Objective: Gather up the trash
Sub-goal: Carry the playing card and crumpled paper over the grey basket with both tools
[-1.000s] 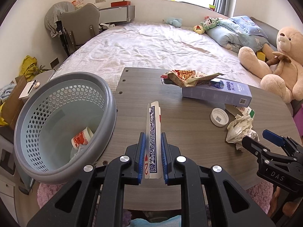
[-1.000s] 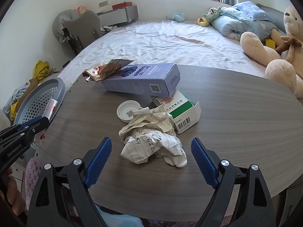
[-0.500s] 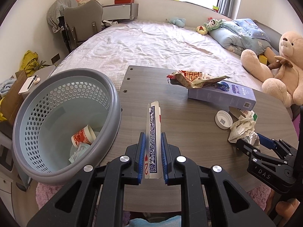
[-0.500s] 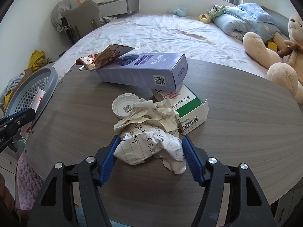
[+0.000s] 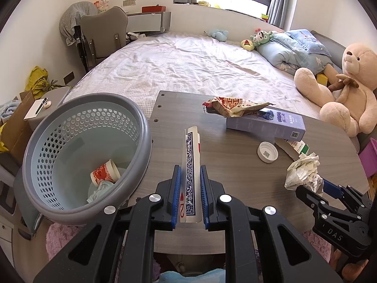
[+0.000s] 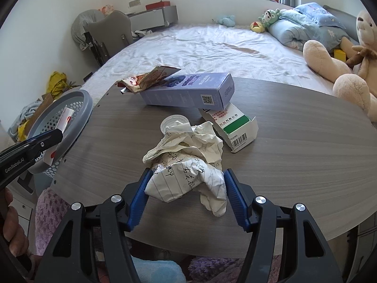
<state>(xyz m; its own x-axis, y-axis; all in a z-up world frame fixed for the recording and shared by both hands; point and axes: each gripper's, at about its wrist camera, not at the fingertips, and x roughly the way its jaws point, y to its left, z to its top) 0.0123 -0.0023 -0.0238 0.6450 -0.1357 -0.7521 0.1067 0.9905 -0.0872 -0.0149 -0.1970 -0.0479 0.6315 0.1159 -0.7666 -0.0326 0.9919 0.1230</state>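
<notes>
your left gripper (image 5: 190,195) points forward and steeply down over the near edge of the worktop (image 5: 235,165). its blue pads are pressed onto a playing-card box (image 5: 191,172), which stands on edge between them and sticks out ahead of the fingertips, patterned blue back showing, a red heart and a "2" at its near end. just left of this gripper sits the grey basket (image 5: 139,127), its rim overlapping the worktop's edge; inside it lie a red-and-white paper cup (image 5: 104,173) and some paper scraps.

your right gripper (image 6: 186,195) is also tilted down toward the worktop, to the right of the left one. its jaws are closing, about half spread, and both blue pads touch the flanks of the crumpled paper (image 6: 186,165) lodged between them. the paper is a cream and white wad of lined sheets with handwriting, resting on the worktop, its upper folds reaching beyond the fingertips.

directly ahead of the right gripper, touching the wad's far side, is a white lid (image 6: 173,122). ahead and slightly right lies an open green-and-white carton (image 6: 235,127), partly under a lavender box (image 6: 188,89). a torn snack wrapper (image 6: 146,80) rests on the lavender box's far left end. beyond the worktop is a bed (image 6: 207,44).
</notes>
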